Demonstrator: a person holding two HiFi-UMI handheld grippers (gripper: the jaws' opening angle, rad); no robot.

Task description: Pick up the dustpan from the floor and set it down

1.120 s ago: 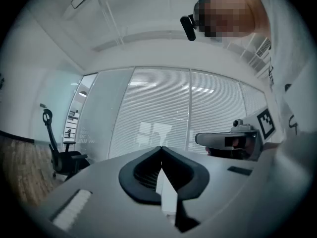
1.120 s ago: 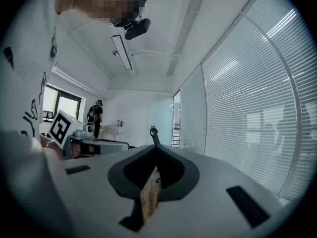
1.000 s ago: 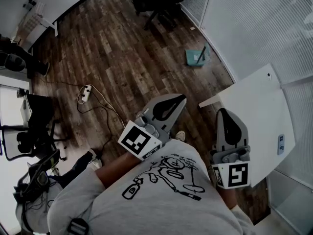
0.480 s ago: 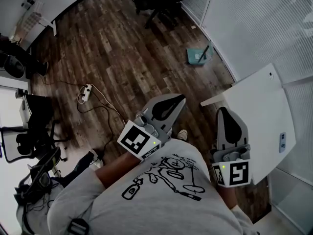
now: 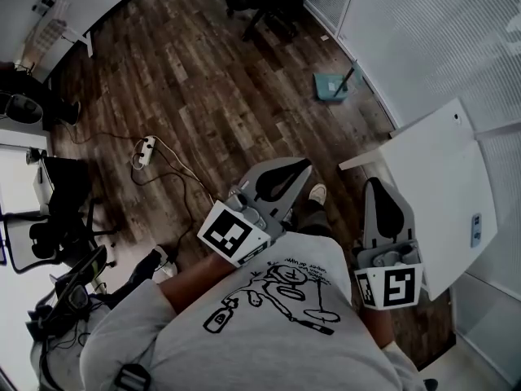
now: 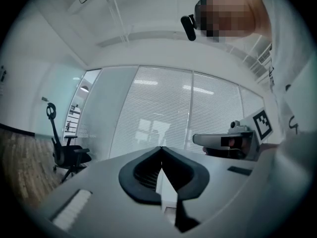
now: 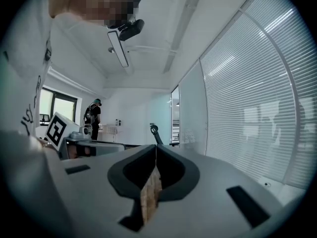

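Left tongs (image 6: 161, 148): tips pressed together, nothing between. Right tongs (image 7: 156, 147): likewise closed, empty. Both held level in front of torso, apart from each other. White tabletop (image 5: 444, 177) just beside right tongs. Teal dustpan (image 5: 330, 86) on wood floor (image 5: 187, 80), well ahead, near blinds; handle possibly upright, too small to confirm.

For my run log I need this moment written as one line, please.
stage: before pickup | left claw: shut, empty | right claw: shut, empty | dustpan: on floor, untouched
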